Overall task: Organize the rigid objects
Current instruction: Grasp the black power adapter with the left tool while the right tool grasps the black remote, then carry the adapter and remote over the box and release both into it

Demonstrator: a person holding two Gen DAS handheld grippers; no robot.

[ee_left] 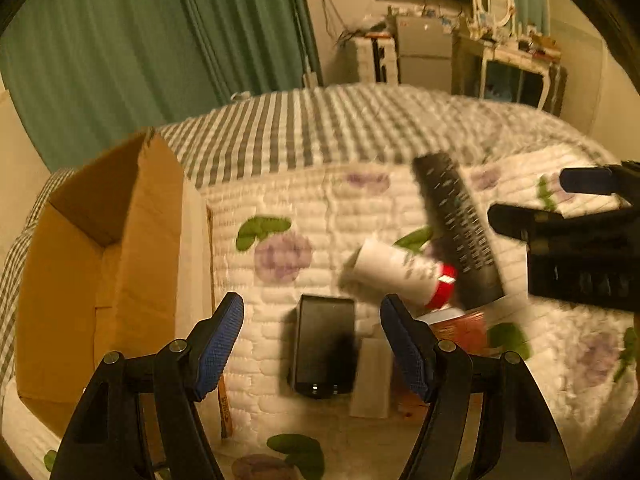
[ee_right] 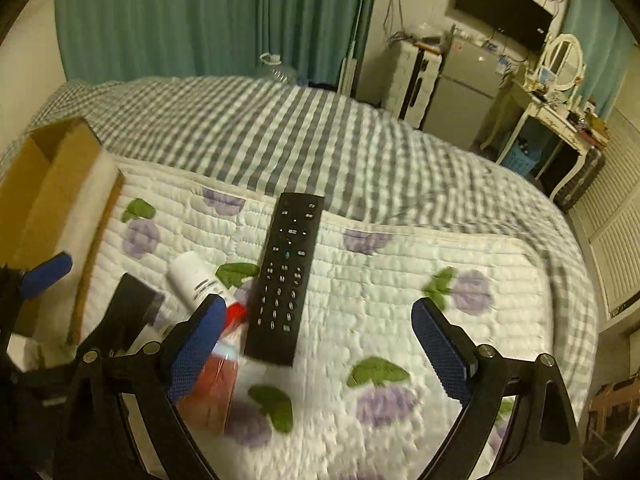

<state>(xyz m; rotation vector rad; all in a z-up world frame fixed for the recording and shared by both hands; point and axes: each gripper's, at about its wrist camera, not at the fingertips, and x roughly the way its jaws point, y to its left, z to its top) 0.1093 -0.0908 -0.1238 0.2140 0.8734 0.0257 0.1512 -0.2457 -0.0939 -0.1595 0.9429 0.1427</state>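
Note:
An open cardboard box stands on the bed at the left; it also shows in the right wrist view. A black remote, a white bottle with a red cap, a flat black device and a red packet lie together on the floral quilt. My left gripper is open above the black device. My right gripper is open over the remote's near end, and shows at the right of the left wrist view.
A grey checked blanket covers the far half of the bed. Green curtains hang behind. A fridge, a dressing table with a mirror and a wall TV stand beyond the bed at the right.

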